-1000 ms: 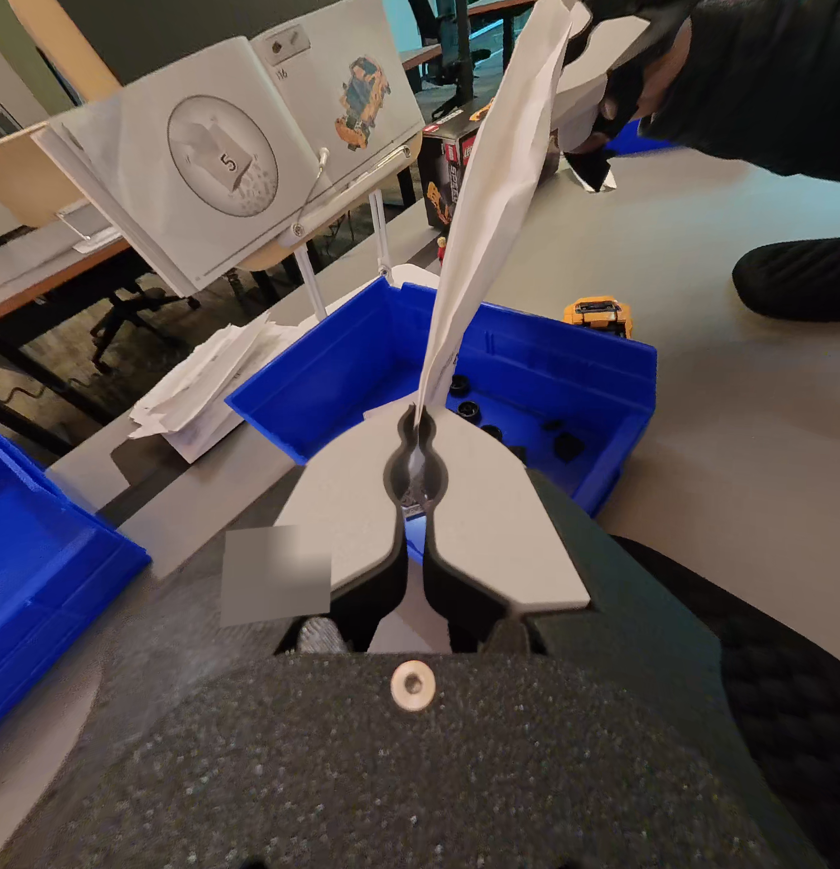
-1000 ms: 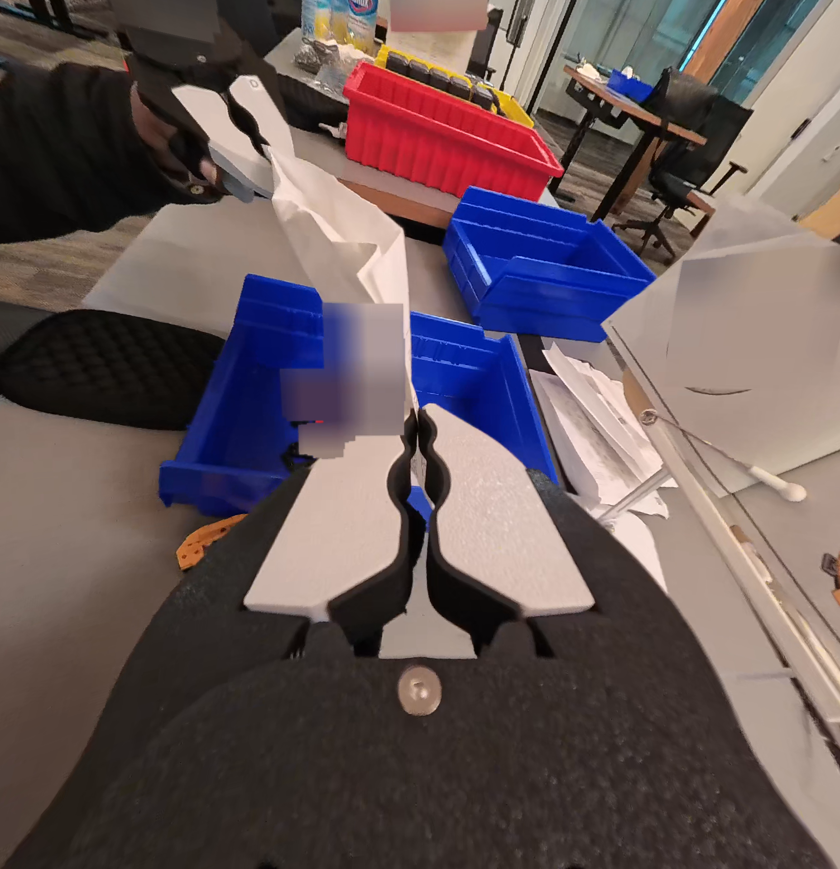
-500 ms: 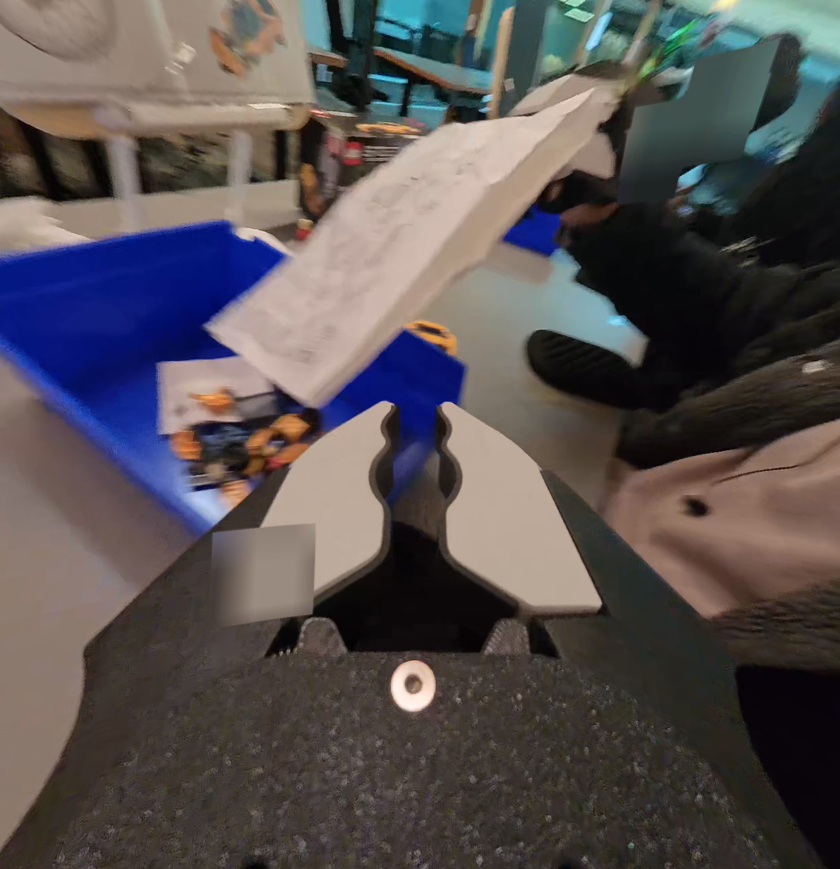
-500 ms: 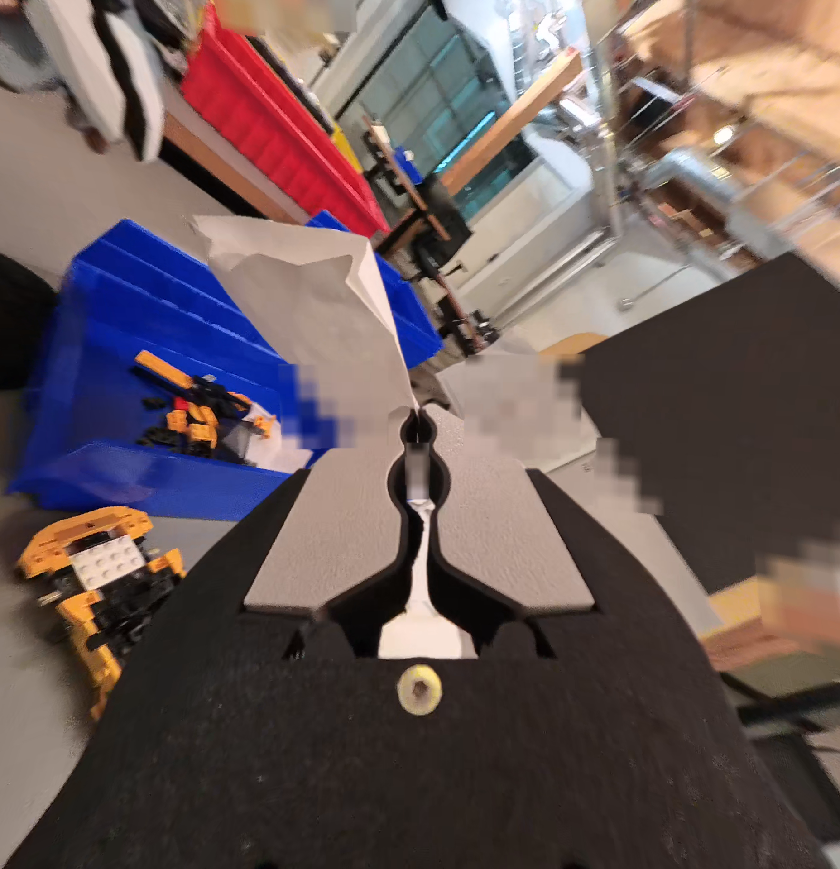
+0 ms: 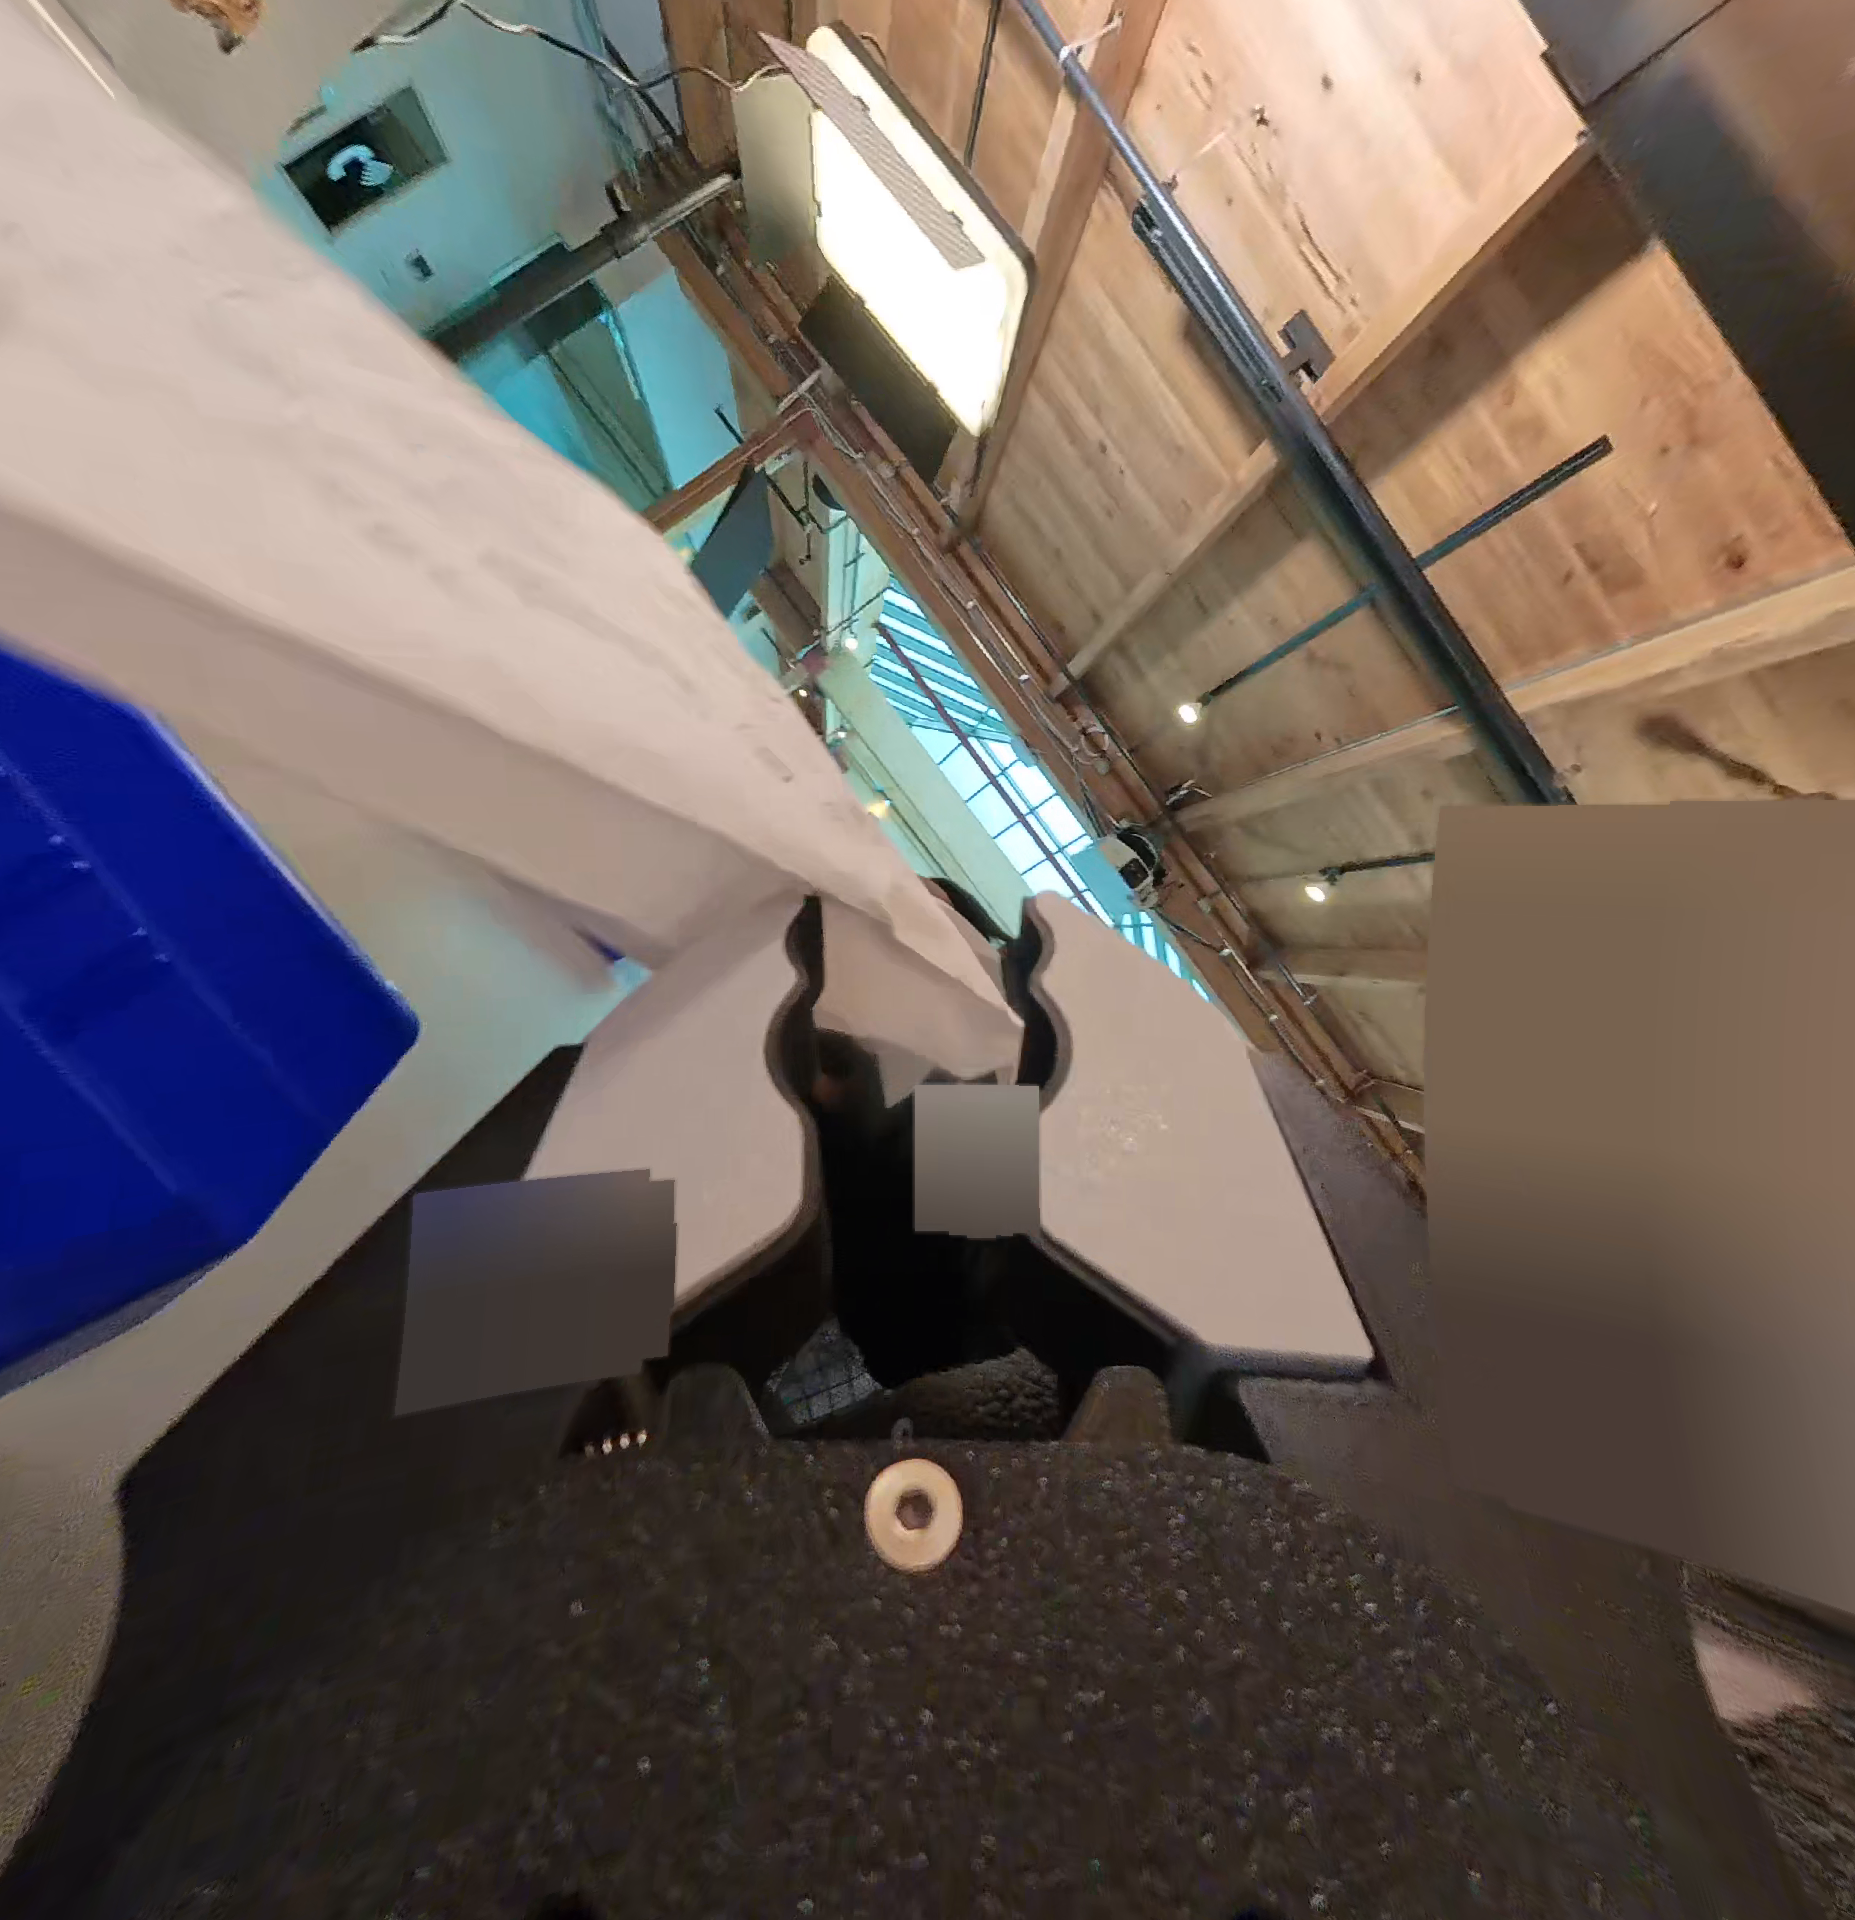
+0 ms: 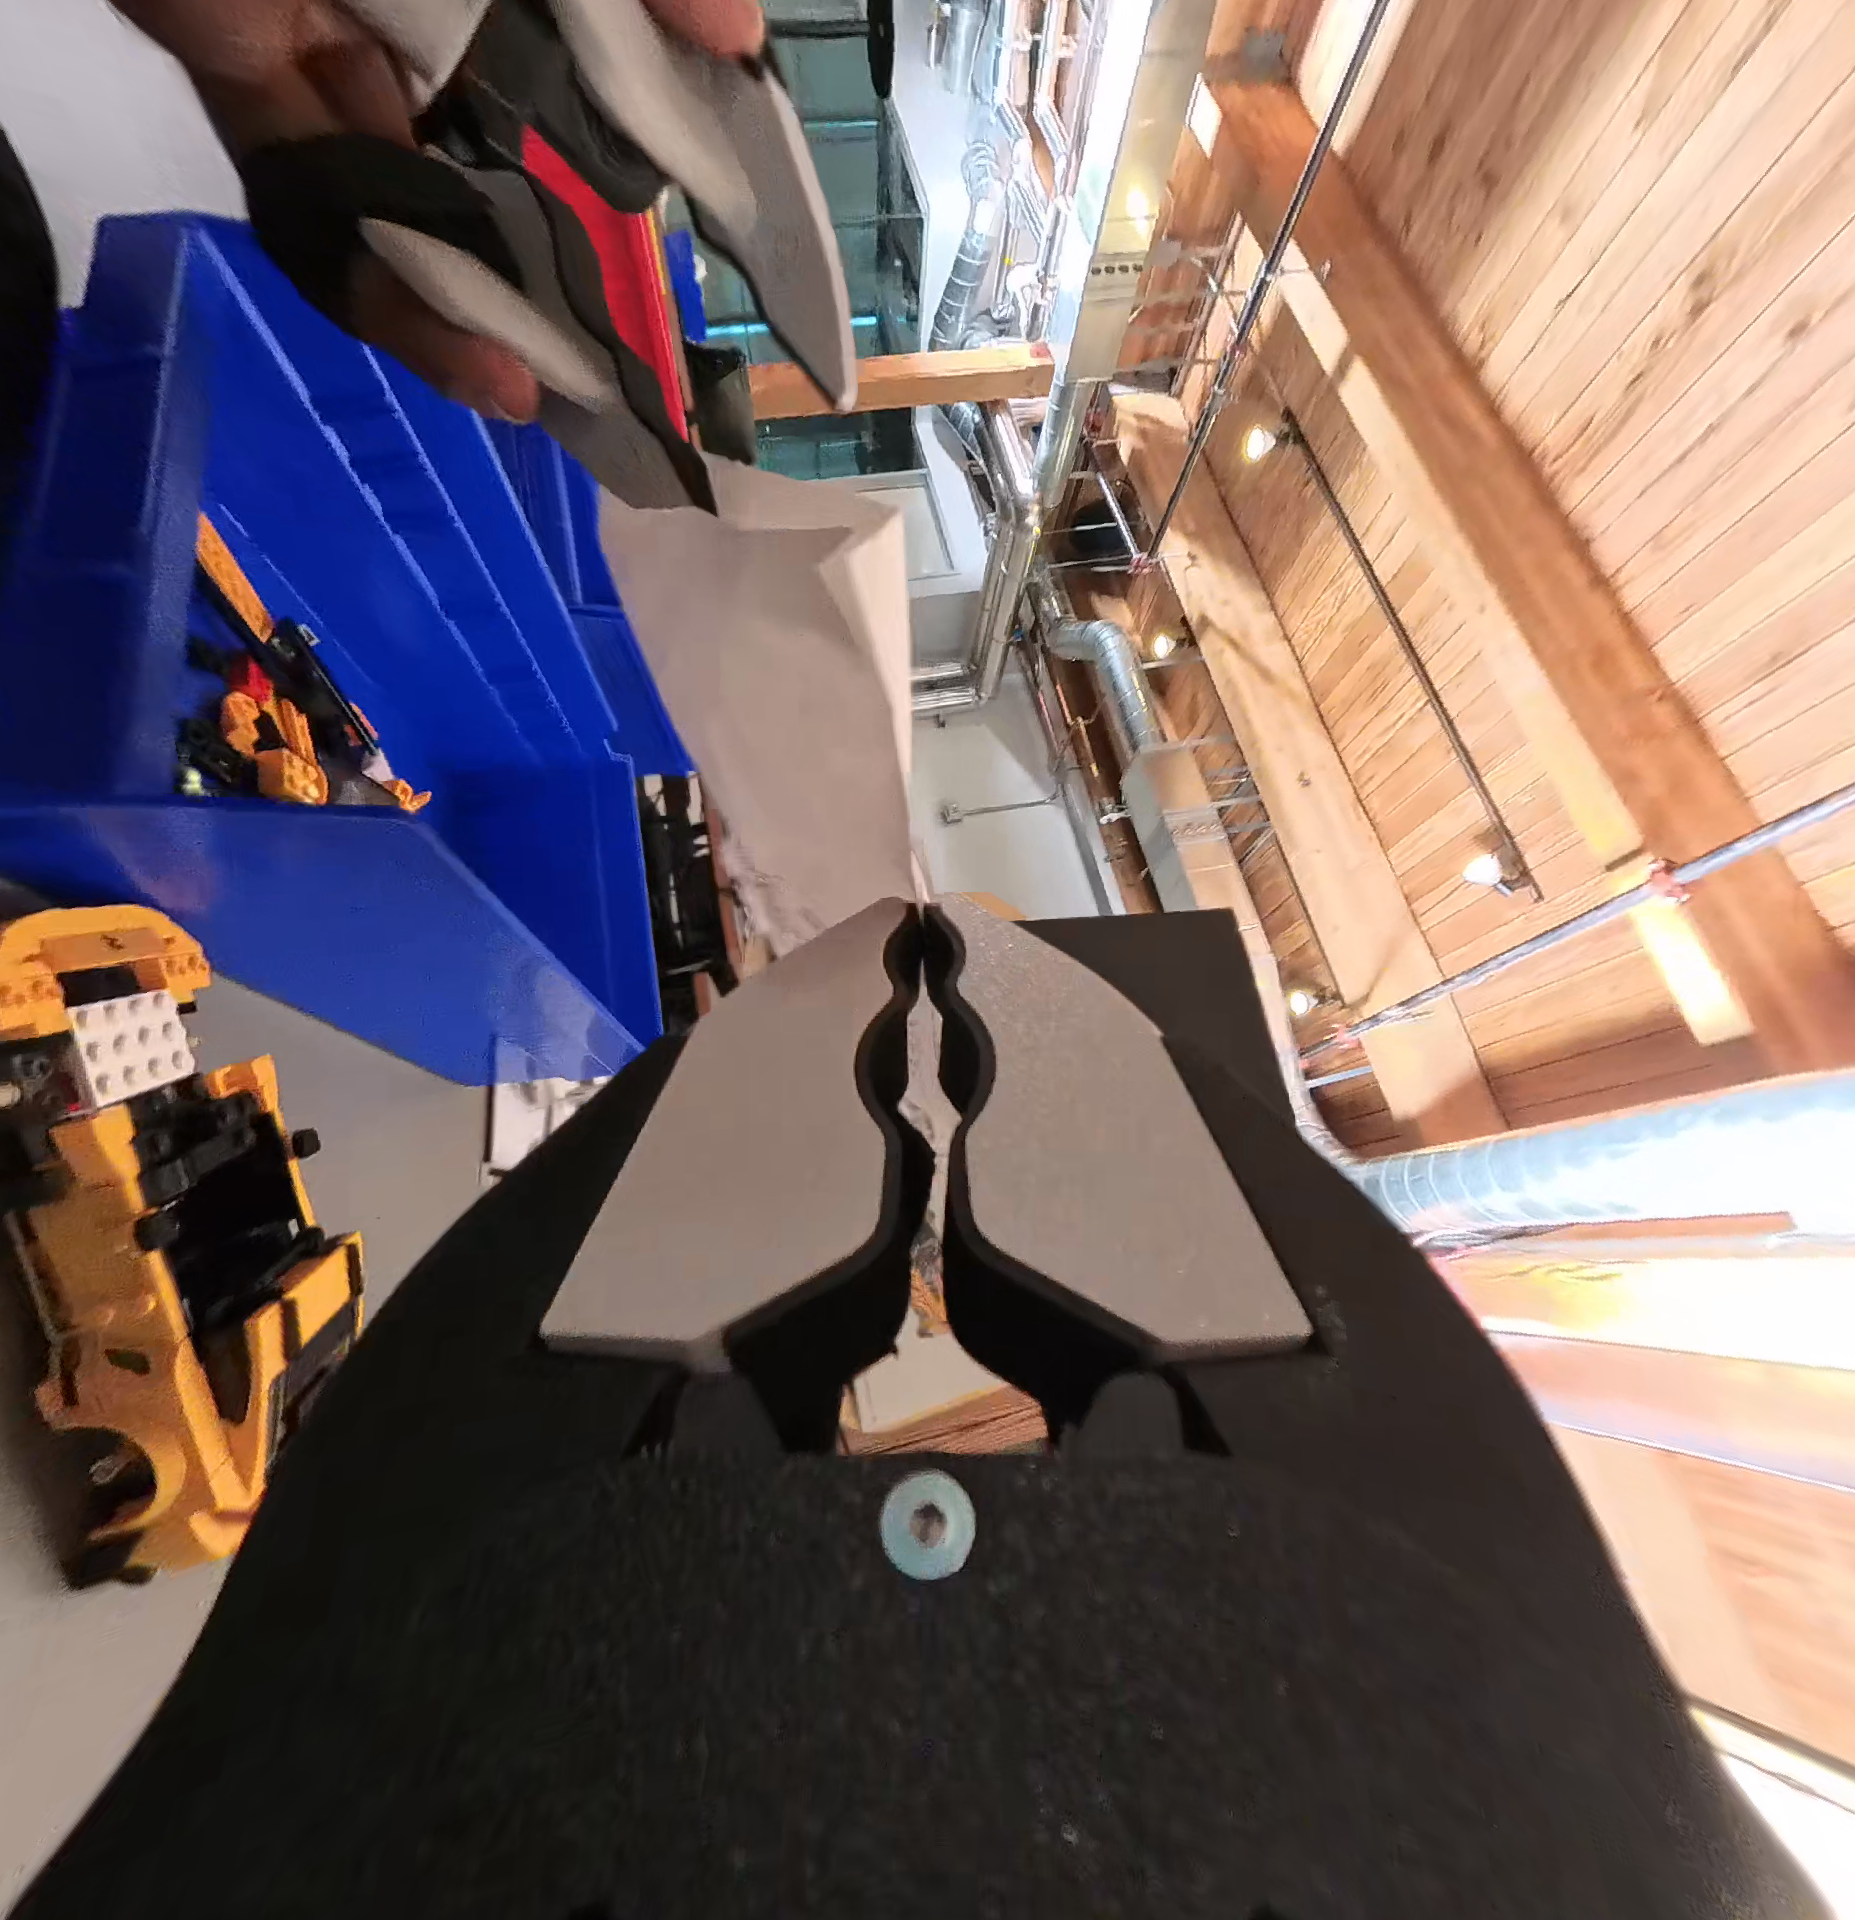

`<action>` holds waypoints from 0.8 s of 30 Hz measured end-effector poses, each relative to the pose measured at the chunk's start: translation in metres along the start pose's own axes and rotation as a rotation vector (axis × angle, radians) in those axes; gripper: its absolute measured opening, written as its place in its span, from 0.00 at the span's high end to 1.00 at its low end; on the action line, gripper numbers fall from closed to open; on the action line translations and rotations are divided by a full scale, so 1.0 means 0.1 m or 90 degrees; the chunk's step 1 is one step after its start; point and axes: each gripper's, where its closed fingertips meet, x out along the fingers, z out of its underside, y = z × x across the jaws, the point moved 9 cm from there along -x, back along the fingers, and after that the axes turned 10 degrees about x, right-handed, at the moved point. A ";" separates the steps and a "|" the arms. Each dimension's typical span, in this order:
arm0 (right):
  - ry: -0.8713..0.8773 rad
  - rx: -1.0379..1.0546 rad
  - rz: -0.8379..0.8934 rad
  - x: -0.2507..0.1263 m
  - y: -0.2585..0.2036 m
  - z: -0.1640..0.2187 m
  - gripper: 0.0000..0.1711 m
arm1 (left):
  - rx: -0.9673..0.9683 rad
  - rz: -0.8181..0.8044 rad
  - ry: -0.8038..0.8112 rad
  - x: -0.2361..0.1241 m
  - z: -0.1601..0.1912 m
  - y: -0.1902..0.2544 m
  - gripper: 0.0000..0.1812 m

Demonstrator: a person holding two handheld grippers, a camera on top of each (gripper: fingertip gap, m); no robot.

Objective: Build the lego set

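Right gripper (image 6: 921,920) pinching emptied white paper bag (image 6: 788,665); left gripper (image 5: 918,966) gaping wide. Loose bricks (image 6: 268,727) lying in blue plastic bin (image 6: 383,904), yellow lego vehicle (image 6: 144,1226) half-built.

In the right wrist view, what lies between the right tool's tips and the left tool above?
The white paper bag, pinched by the right tool, stretches up toward the left tool.

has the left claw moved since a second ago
Yes. It let go of the paper bag and opened, and swung up: the blue bin, ahead of it before, now sits at the left edge, with ceiling ahead.
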 end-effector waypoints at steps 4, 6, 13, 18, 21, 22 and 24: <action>0.010 -0.007 0.022 -0.13 -0.01 -0.02 1.00 | -0.041 -0.011 0.011 0.05 0.08 -0.11 0.89; 0.016 -0.010 0.032 -0.15 0.00 -0.02 1.00 | -0.049 -0.004 0.011 0.09 0.10 -0.14 0.83; 0.042 -0.001 0.047 -0.13 -0.02 -0.02 1.00 | -0.083 -0.034 0.000 0.15 0.15 -0.28 0.74; 0.047 0.011 0.062 -0.10 0.00 0.00 1.00 | -0.148 -0.025 0.008 0.15 0.25 -0.39 0.71; 0.051 0.010 0.066 -0.10 0.01 0.00 1.00 | -0.164 -0.024 0.009 0.15 0.28 -0.41 0.74; 0.054 0.008 0.065 -0.10 0.02 -0.01 1.00 | -0.164 -0.030 0.010 0.15 0.28 -0.41 0.77; 0.062 0.005 0.064 -0.10 0.03 -0.04 1.00 | -0.162 -0.020 0.019 0.14 0.25 -0.40 0.90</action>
